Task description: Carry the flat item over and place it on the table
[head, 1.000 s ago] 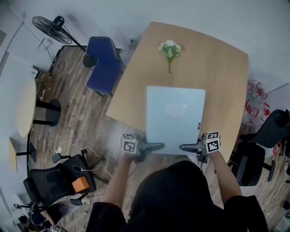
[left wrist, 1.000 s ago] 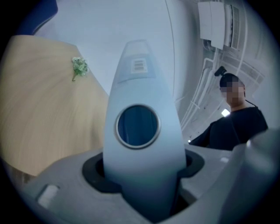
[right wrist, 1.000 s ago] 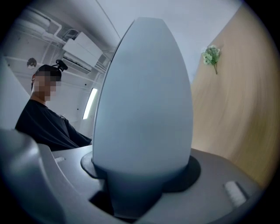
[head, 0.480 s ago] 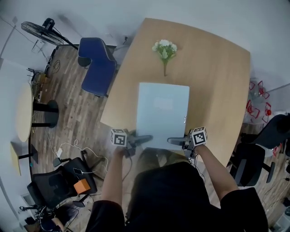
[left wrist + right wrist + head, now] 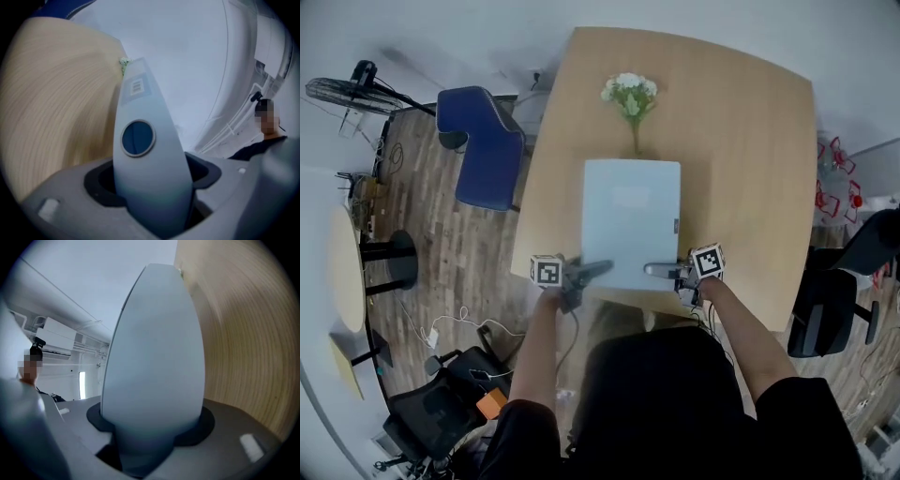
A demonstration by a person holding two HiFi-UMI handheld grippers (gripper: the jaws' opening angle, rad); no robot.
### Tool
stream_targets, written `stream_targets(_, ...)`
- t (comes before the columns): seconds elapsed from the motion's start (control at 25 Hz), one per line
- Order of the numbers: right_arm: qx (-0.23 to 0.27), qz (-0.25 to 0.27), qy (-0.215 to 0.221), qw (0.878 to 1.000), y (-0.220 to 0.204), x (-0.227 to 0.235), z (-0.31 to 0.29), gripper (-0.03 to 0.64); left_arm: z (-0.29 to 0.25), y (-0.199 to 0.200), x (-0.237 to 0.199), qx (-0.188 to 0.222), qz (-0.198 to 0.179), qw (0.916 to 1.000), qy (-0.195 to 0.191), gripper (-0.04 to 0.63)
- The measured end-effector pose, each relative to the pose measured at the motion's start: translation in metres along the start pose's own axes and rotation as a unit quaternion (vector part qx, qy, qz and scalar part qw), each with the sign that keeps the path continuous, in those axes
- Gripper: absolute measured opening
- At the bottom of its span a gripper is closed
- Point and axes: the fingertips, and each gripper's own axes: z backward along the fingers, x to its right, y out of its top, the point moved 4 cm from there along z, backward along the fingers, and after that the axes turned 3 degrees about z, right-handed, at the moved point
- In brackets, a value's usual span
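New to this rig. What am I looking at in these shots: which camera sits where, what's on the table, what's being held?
There is no robot here. A person holds a two-jaw gripper in each hand. The head view comes from a camera on the person's head, looking steeply down. The other two views come from cameras riding on each gripper, looking along its jaws.

A bunch of white flowers lies on the wooden table. A flat pale panel is over the table, its near edge between both grippers' jaws. Whether it rests on the wood cannot be told.

The right gripper is clamped on the panel. The left gripper has just been opening its jaws with the panel between them, and whether they press it is unclear.
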Motion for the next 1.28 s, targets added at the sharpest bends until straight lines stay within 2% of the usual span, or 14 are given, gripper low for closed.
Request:
stream_targets(0.24, 0.041, -0.035, -0.022, 0.998, 0.023, 0.030, -0.022, 0.295, 0.007, 0.031, -0.041, -0.027, 0.046, 0.9985, -0.014, 0.374)
stream_targets(0.4, 0.049, -0.043, -0.032, 0.997, 0.034, 0.048, -0.031, 0.295, 0.008, 0.046, -0.059, -0.042, 0.058, 0.9973, -0.017, 0.374)
stream_targets(0.64, 0.047, -0.058, -0.045, 0.996, 0.041, 0.061, -0.044, 0.295, 0.016, 0.053, -0.078, -0.043, 0.072, 0.9964, -0.015, 0.374)
stream_targets(0.88, 0.047, -0.087, -0.104, 0.990, 0.037, 0.082, -0.043, 0.337, 0.015, 0.057, -0.086, -0.051, 0.077, 0.9954, 0.024, 0.376)
stream_targets(1.12, 0.066, -0.080, -0.126, 0.987, 0.041, 0.078, -0.044, 0.360, 0.014, 0.057, -0.085, -0.048, 0.085, 0.9933, 0.063, 0.390)
stream_targets(1.28, 0.075, -0.094, -0.205, 0.971, 0.036, 0.081, -0.030, 0.382, 0.013, 0.056, -0.085, -0.048, 0.092, 0.9897, 0.098, 0.404)
